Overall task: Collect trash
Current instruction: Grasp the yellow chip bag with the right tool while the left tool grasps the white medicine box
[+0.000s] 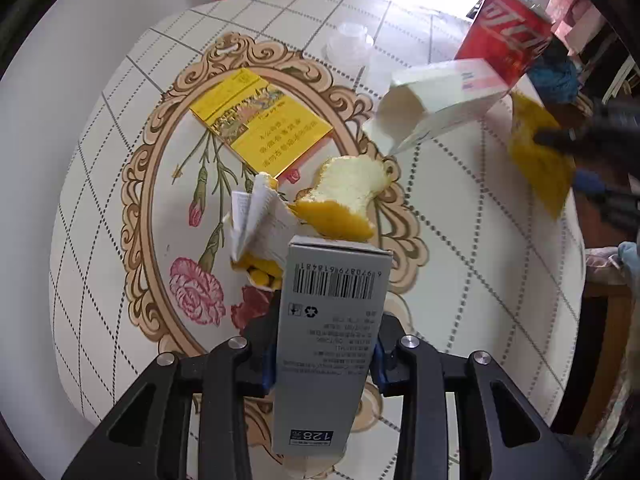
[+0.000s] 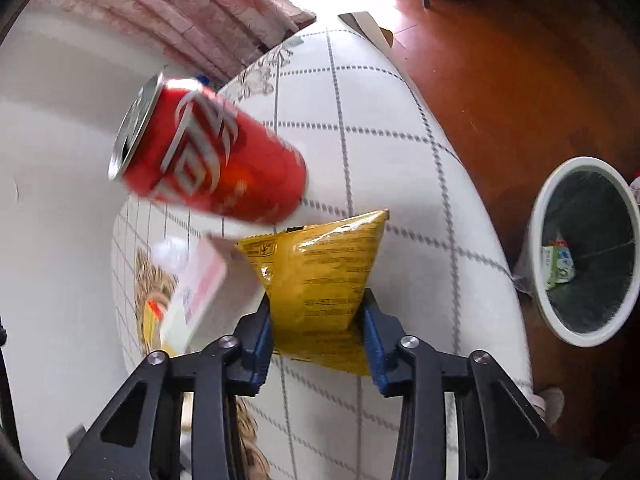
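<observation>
My left gripper (image 1: 326, 344) is shut on a grey carton with a barcode (image 1: 328, 320), held above the table. Beyond it lie crumpled paper (image 1: 260, 220), an orange peel (image 1: 344, 200), a yellow cigarette pack (image 1: 260, 124) and an open white box (image 1: 436, 100). My right gripper (image 2: 318, 332) is shut on a yellow snack bag (image 2: 320, 276); it shows blurred at the right of the left wrist view (image 1: 540, 152). A red soda can (image 2: 208, 152) stands by the table edge, blurred, also in the left wrist view (image 1: 508, 36).
A white trash bin (image 2: 536, 264) with a black liner stands on the brown floor to the right of the table, a green-white carton inside. A clear plastic cup (image 1: 348, 42) lies at the far side of the floral tablecloth (image 1: 120, 120).
</observation>
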A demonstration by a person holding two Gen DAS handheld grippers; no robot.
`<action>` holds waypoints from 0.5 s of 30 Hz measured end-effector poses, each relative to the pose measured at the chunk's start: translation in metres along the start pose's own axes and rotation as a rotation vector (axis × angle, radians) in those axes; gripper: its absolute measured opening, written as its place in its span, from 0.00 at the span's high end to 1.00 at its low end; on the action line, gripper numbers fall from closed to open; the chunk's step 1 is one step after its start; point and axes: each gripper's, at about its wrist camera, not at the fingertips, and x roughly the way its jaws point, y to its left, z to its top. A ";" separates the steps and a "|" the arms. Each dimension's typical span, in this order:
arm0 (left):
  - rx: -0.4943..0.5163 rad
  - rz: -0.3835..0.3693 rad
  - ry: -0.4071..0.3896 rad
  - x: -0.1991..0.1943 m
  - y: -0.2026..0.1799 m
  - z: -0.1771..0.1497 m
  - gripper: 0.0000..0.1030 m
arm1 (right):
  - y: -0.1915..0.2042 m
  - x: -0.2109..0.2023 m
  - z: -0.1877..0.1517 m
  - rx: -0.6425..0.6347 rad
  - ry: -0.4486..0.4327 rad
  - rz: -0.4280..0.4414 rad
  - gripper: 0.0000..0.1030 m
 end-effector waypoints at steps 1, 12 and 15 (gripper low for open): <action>-0.004 -0.010 -0.006 -0.005 0.000 -0.003 0.69 | 0.000 -0.006 -0.006 -0.017 0.004 0.000 0.62; 0.018 -0.071 0.043 -0.029 -0.021 -0.078 0.69 | -0.034 -0.069 -0.144 -0.302 0.084 -0.228 0.62; 0.023 -0.075 0.069 -0.022 -0.033 -0.086 0.69 | -0.057 -0.067 -0.175 -0.292 0.109 -0.261 0.62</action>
